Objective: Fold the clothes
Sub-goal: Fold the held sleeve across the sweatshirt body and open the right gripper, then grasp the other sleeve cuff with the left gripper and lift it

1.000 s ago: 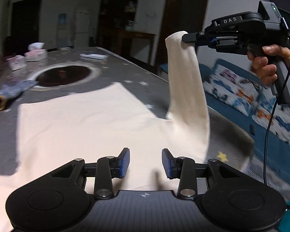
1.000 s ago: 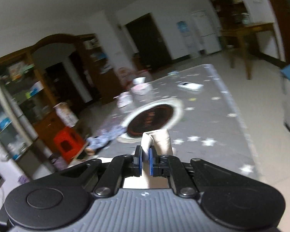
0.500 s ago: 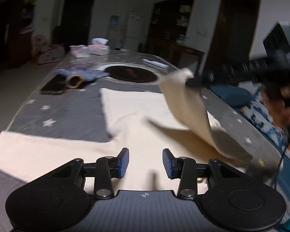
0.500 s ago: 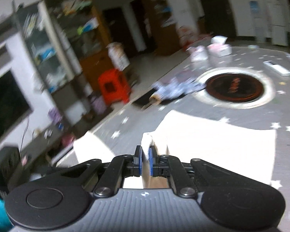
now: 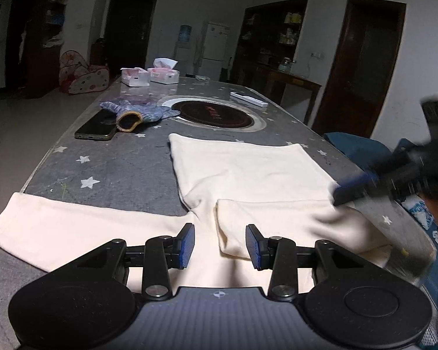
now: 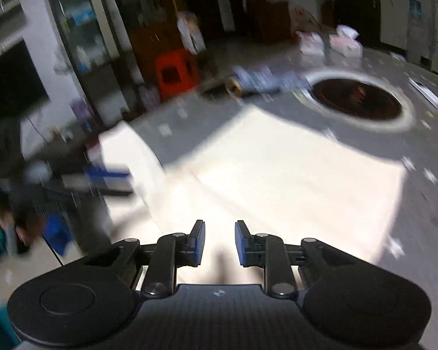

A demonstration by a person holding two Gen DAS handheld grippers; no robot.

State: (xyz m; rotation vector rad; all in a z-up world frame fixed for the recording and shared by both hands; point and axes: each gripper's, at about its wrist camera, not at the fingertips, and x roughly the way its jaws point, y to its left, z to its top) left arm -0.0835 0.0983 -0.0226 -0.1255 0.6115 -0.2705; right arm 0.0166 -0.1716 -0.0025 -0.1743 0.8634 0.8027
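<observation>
Released since half a second ago, the right sleeve is now seen folded flat across the chest of the cream garment, where it had been lifted in the right gripper's closed jaws.

Left wrist view: the left gripper is held low over the garment's near edge, its two blue pads set wide apart with nothing between them. One garment is spread on the grey star-printed table; its left sleeve is stretched out flat toward the table's left edge. The right gripper is caught in blur at the right, just above the folded sleeve's shoulder end. Beyond the garment, one round dark hob is set into the table. One knitted glove is laid partly over one phone, two tissue boxes are stood at the far end, and one white remote is placed by the hob.

Right wrist view: the right gripper is shown with jaws parted and empty, just over the garment. The left gripper is seen blurred at the left. One red stool is visible on the floor beyond.
</observation>
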